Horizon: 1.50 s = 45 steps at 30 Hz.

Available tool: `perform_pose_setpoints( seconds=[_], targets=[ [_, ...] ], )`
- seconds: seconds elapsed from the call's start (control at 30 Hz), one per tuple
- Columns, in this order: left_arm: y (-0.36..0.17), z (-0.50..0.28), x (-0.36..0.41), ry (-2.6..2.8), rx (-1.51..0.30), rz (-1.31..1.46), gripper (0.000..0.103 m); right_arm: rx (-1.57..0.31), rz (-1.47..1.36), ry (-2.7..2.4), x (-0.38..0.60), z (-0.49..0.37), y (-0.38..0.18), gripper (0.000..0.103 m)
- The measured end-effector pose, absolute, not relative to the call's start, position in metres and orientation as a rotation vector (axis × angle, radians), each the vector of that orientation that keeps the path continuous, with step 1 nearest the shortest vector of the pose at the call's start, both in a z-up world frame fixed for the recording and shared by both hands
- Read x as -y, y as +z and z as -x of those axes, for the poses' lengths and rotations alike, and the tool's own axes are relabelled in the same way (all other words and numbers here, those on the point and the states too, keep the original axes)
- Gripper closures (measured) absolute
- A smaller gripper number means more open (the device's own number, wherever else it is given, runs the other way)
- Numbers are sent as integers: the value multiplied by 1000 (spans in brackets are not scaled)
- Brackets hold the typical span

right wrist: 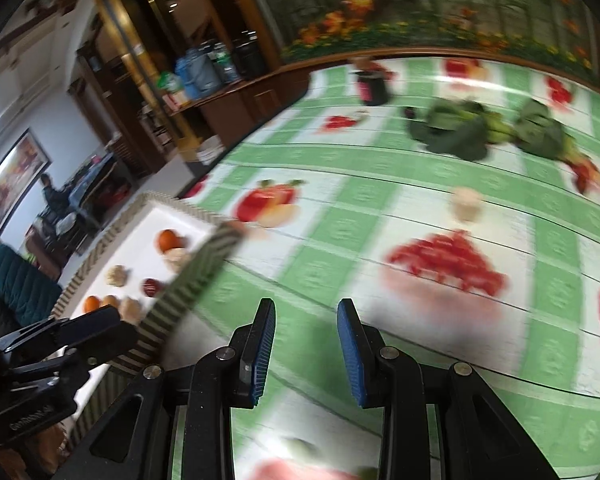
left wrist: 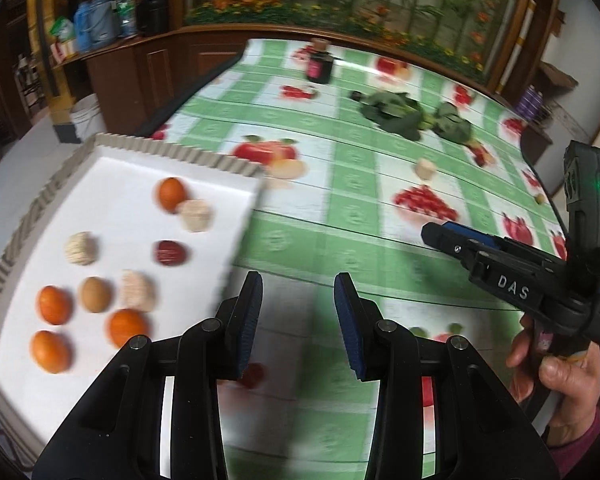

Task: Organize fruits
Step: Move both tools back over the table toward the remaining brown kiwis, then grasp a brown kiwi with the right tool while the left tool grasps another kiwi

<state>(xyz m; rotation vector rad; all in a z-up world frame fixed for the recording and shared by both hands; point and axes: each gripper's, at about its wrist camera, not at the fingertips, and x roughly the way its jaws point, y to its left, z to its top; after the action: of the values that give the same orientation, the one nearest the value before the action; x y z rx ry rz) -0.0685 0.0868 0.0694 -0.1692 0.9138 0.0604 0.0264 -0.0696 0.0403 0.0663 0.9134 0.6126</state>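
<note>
Where blurred, orange fruits (left wrist: 53, 304), white tray (left wrist: 112, 176)

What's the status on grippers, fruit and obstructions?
Left gripper open, empty; right gripper open, empty. White tray with corrugated rim holds the small orange, beige and dark red fruits. One pale beige fruit loose on the green checked tablecloth. Path clear.

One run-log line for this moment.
left gripper: open, empty | right gripper: open, empty | tray: holds fruits | pale fruit: loose on table
</note>
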Motion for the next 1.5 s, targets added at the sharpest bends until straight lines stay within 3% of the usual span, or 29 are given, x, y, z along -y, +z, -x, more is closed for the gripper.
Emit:
perform_pose_setpoints(
  seconds=[0.27, 0.87, 1.3, 1.37, 1.5],
  targets=[
    [69, 44, -39, -44, -925, 170, 66, -933, -130, 405, 181, -57, 32, 72],
    [34, -5, -24, -68, -1005, 196, 66, -936, -146, -48, 400, -165, 46, 72],
    [18, -21, -20, -45, -1039, 174, 66, -998, -225, -36, 421, -215, 25, 72],
    [18, -22, -18, -56, -1043, 178, 66, -1000, -213, -49, 418, -215, 24, 80],
    [23, -24, -13, -69, -1033, 172, 66, -1029, -262, -23, 408, -206, 28, 81]
  ],
)
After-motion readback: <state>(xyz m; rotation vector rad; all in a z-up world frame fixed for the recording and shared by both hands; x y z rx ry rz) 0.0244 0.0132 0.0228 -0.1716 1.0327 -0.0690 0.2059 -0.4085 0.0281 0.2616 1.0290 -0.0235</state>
